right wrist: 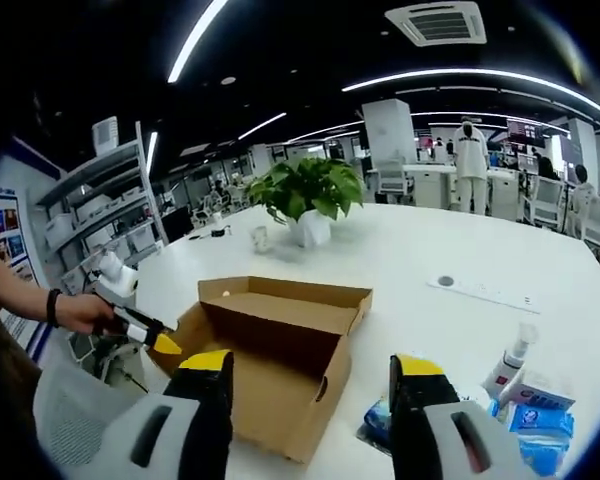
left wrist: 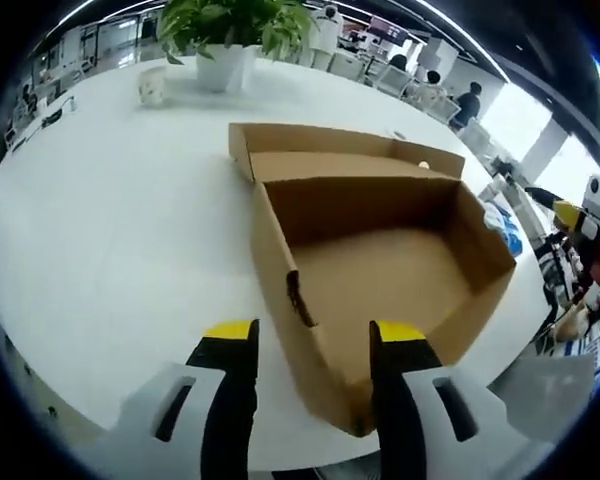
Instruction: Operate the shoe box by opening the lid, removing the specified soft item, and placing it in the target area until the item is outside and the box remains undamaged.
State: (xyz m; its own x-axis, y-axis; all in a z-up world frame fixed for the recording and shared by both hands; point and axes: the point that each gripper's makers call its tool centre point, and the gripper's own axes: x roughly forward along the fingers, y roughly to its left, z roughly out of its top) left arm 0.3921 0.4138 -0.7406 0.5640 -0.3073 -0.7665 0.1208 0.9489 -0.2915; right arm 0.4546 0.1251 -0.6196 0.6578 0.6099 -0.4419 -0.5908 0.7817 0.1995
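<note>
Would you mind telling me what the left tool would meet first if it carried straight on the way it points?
Most likely the near corner of the open brown cardboard shoe box, which sits between the jaws of the left tool; depth is hard to judge here.

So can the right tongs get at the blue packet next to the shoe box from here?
Probably yes. The right tongs are open, and the blue packet lies on the white table just beside the open shoe box, close to one fingertip, with nothing over it.
</note>
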